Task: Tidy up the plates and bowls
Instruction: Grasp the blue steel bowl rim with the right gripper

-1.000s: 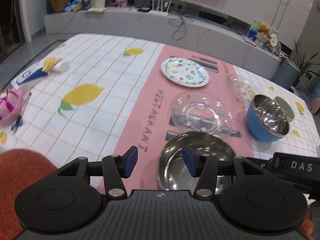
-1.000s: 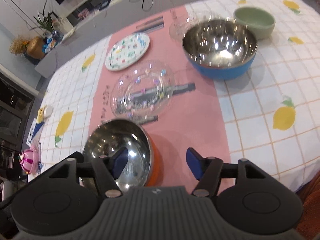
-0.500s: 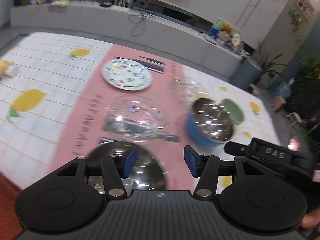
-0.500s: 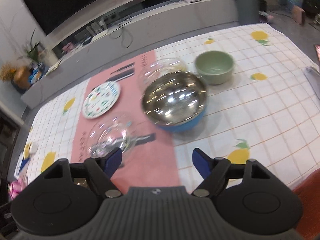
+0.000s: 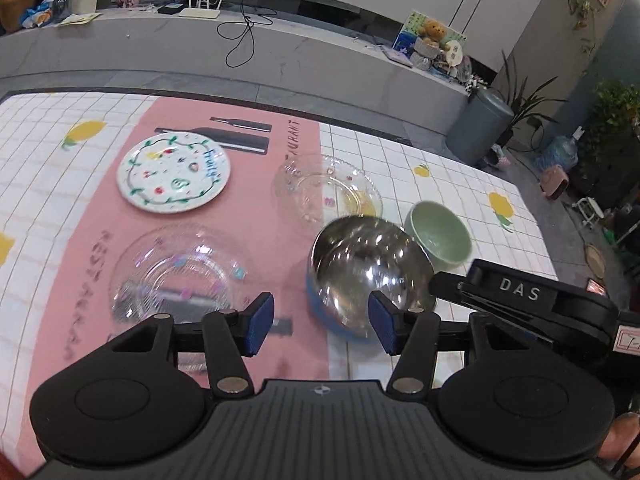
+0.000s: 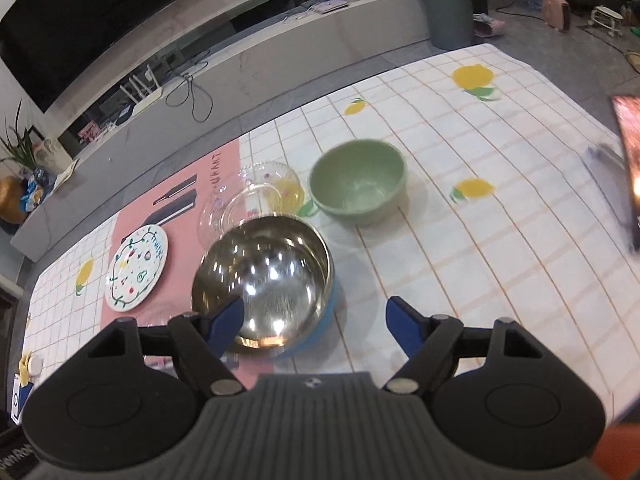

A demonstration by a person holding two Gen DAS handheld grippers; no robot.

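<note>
A steel bowl with a blue outside stands on the tablecloth. A green bowl sits just beyond it. A small clear glass dish lies behind the steel bowl. A larger clear glass plate and a white painted plate lie on the pink mat. My left gripper is open and empty, near the steel bowl's front left. My right gripper is open and empty, its left finger over the bowl's near rim.
The right gripper's black body shows at the right of the left wrist view. A phone or tablet lies at the table's right edge. A grey bench and a bin stand beyond the table.
Both grippers have swung right across the table, away from the orange steel bowl near the front. The blue steel bowl and green bowl now sit closer. Both stay open.
</note>
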